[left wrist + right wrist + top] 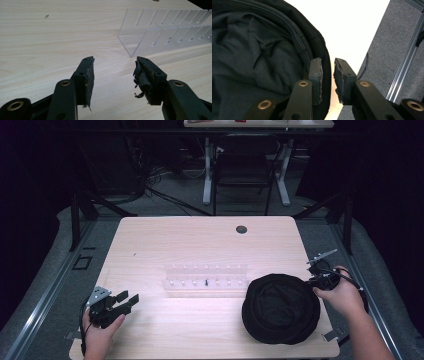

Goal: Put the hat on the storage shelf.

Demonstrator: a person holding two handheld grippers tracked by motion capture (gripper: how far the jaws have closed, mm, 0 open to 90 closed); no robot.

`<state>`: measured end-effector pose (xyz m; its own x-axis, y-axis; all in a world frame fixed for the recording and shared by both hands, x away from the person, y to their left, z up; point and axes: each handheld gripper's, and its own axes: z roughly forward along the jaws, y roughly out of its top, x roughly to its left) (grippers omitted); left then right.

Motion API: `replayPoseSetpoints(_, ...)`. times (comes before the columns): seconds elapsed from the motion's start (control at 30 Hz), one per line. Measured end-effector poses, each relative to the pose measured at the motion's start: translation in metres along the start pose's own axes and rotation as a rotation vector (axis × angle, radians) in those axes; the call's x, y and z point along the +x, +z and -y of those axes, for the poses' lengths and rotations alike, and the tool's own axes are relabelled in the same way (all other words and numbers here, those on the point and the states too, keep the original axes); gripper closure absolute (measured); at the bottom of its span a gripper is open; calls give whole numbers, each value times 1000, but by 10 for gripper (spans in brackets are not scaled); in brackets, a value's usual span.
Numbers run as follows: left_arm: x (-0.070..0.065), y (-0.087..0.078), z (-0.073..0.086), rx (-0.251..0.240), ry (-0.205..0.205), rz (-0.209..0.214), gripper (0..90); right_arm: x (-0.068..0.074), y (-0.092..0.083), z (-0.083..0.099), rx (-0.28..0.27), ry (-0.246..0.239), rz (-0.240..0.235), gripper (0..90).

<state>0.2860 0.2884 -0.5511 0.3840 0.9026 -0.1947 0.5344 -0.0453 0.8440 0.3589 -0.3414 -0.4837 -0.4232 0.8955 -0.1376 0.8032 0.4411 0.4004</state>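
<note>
A black fabric hat (280, 307) lies opening-up on the right front of the wooden table (200, 240). My right gripper (320, 277) is at the hat's right rim. In the right gripper view its jaws straddle the brim of the hat (262, 50): the inner pad lies against the brim, the outer pad stands a little off it, so the right gripper (328, 61) is open around the brim. My left gripper (127, 301) rests at the front left of the table, open and holding nothing; the left gripper (113, 60) has worn pads and points toward a clear rack.
A clear acrylic slotted rack (206, 276) lies across the table's middle, with a small dark piece (206, 282) in it; the rack (162, 30) is ahead-right of the left jaws. A cable hole (241, 229) sits near the far edge. The table's right edge is close beside the right gripper.
</note>
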Motion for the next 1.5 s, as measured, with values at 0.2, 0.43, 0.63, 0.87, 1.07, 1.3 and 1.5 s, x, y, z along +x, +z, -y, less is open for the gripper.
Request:
replayPoseSetpoints(0.2, 0, 0, 0, 3, 0, 0, 498, -2, 12, -1, 11, 21, -1, 765)
replayPoseSetpoints(0.43, 1, -1, 0, 5, -4, -2, 498, -5, 22, 3, 46, 50, -9, 759)
replayPoseSetpoints(0.63, 1, -1, 0, 2, -5, -4, 498, -9, 21, 7, 74, 119, -58, 880)
replayPoseSetpoints(0.87, 1, -2, 0, -7, -9, -9, 498, -10, 14, 15, 97, 146, -74, 890)
replayPoseSetpoints(1.07, 1, -2, 0, -9, -8, -11, 498, -9, 3, 35, 105, 219, -105, 891)
replayPoseSetpoints(1.3, 0, -2, 0, -11, -8, -11, 498, -3, -8, 60, 88, 293, -156, 891)
replayPoseSetpoints(1.5, 0, -2, 0, -11, -9, -12, 497, 4, -16, 76, 83, 327, -179, 889)
